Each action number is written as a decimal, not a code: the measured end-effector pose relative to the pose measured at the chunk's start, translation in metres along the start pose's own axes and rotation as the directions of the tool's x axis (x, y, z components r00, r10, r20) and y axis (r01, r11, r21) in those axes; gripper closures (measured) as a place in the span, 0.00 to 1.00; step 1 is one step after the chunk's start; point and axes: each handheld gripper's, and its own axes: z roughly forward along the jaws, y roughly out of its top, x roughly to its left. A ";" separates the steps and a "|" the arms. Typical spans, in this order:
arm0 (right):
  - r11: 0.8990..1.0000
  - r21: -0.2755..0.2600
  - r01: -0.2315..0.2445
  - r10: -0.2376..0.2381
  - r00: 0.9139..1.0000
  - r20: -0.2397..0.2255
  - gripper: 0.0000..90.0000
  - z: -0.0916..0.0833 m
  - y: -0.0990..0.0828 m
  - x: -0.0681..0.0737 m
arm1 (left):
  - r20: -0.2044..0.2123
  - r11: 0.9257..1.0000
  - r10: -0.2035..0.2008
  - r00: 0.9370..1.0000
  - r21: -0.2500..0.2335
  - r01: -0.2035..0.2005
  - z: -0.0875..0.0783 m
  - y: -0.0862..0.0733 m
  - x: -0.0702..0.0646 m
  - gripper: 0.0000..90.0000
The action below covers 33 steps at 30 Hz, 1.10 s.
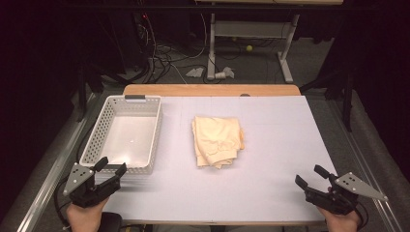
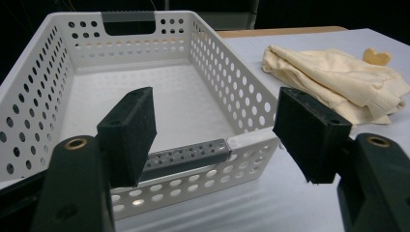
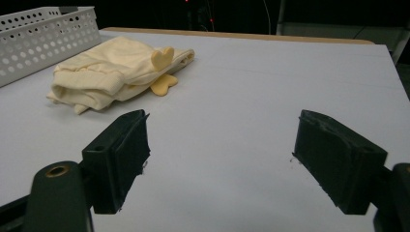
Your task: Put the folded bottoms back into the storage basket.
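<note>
Mid-counter: folded cream cloth [image 1: 217,141], soft, light, floppy; best pinched at thick folded edge. My left tool [image 1: 110,170] and right tool [image 1: 309,176] gape wide, empty, near front corners.

**Folded cloth and empty basket**

I see a pale yellow cloth [image 1: 217,141], folded into a rumpled, roughly square bundle, lying mid-counter. To its left, apart from it, a white perforated basket [image 1: 99,137] stands upright and empty, a grey handle at each end.
</note>
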 end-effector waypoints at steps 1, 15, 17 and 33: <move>1.000 0.002 0.001 -0.001 1.000 -0.002 0.23 0.001 0.000 0.000 | -0.002 1.000 0.000 1.000 -0.001 0.000 0.000 0.000 0.000 0.34; 1.000 0.016 0.001 -0.001 1.000 -0.009 0.23 0.004 0.001 0.002 | 0.001 1.000 0.015 1.000 -0.015 -0.015 0.003 0.002 -0.003 0.34; 1.000 0.019 0.001 -0.001 1.000 -0.011 0.23 0.005 0.001 0.001 | 0.003 1.000 0.021 1.000 -0.016 -0.021 0.005 0.003 -0.005 0.34; 1.000 0.026 0.005 -0.005 1.000 -0.018 0.23 0.006 0.001 0.004 | 0.030 0.998 0.052 0.998 -0.034 -0.051 0.012 0.007 -0.016 0.34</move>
